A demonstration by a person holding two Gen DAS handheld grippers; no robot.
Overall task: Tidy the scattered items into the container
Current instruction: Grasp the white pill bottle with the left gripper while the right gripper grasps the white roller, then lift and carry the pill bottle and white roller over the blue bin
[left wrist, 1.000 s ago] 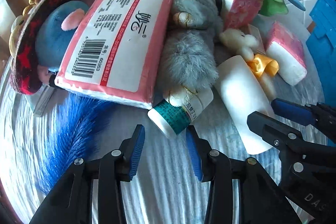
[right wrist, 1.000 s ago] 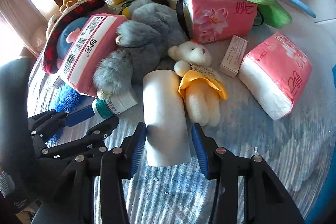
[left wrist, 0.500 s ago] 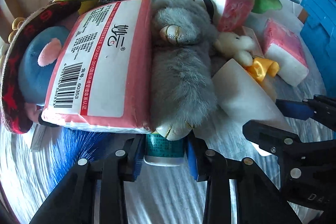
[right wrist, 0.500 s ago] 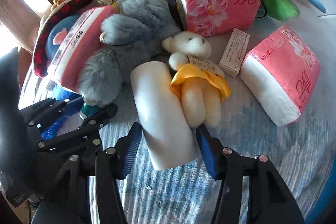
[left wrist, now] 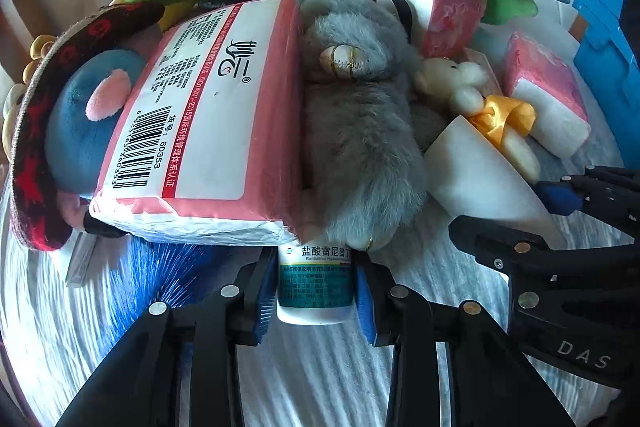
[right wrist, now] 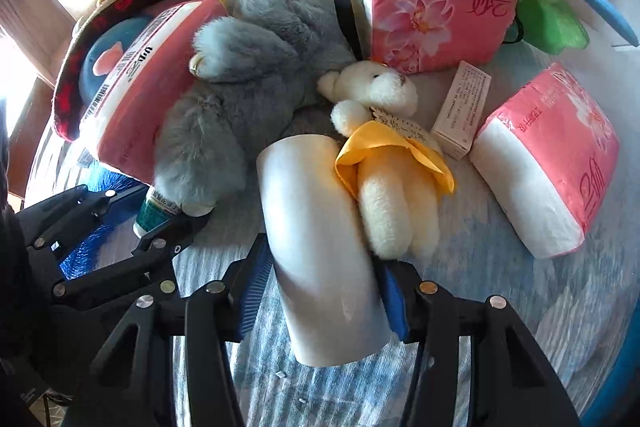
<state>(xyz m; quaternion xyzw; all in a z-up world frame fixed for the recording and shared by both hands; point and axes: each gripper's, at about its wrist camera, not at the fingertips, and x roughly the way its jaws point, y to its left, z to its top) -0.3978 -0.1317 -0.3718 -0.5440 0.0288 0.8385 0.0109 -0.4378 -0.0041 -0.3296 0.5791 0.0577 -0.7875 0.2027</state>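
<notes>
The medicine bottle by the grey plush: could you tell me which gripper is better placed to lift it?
Left. The left gripper has its pads on both sides of the bottle, while the right gripper is closing around the white cup.

grey plush (left wrist: 360, 131): long, soft fur
tissue pack (left wrist: 208, 115): glossy plastic film, printed label
medicine bottle (left wrist: 316, 287): smooth white plastic, glossy paper label
white cup (right wrist: 324, 247): smooth, satin, probably plastic
small bear (right wrist: 384, 163): fuzzy cream pile, shiny yellow ribbon
fingers (left wrist: 266, 295): matt black plastic, ribbed blue pads
small box (right wrist: 462, 111): matt card
tabletop (left wrist: 100, 307): woven striped cloth
</notes>
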